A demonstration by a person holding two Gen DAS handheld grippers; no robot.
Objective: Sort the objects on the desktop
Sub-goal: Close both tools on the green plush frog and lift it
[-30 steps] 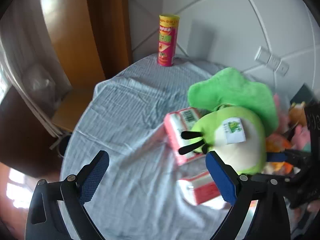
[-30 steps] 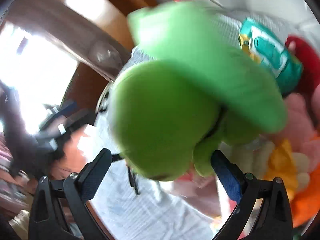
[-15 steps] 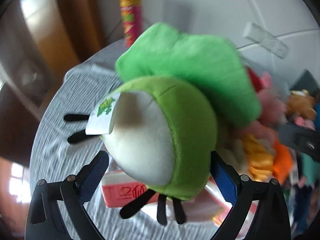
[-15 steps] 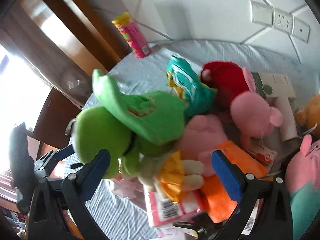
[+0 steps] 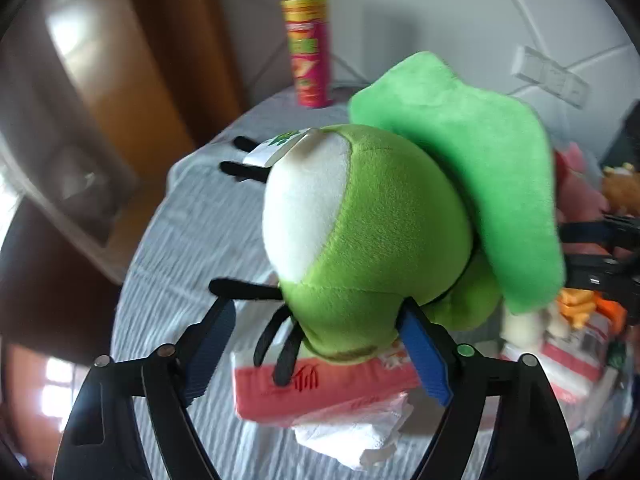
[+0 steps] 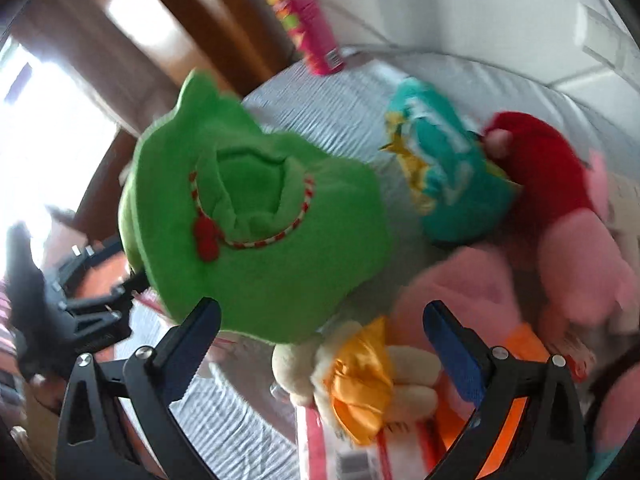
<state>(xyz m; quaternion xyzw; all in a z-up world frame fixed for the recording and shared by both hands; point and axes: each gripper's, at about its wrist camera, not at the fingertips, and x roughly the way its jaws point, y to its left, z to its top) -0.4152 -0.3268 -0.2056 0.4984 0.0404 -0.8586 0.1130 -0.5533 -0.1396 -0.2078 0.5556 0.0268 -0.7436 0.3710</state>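
The green plush toy [image 5: 376, 232] was loosely bracketed by the wide-open left gripper [image 5: 320, 344]; the right gripper [image 6: 320, 344] gaped empty; slippage was judged likely.

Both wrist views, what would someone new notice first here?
The big green plush toy with its floppy green hat fills the middle of both views; it sits between the open fingers of the left gripper, above a pink tissue pack. Behind it, a pink and yellow chip can stands upright at the table's far edge. Right of the plush lies a heap of pink and red soft toys.
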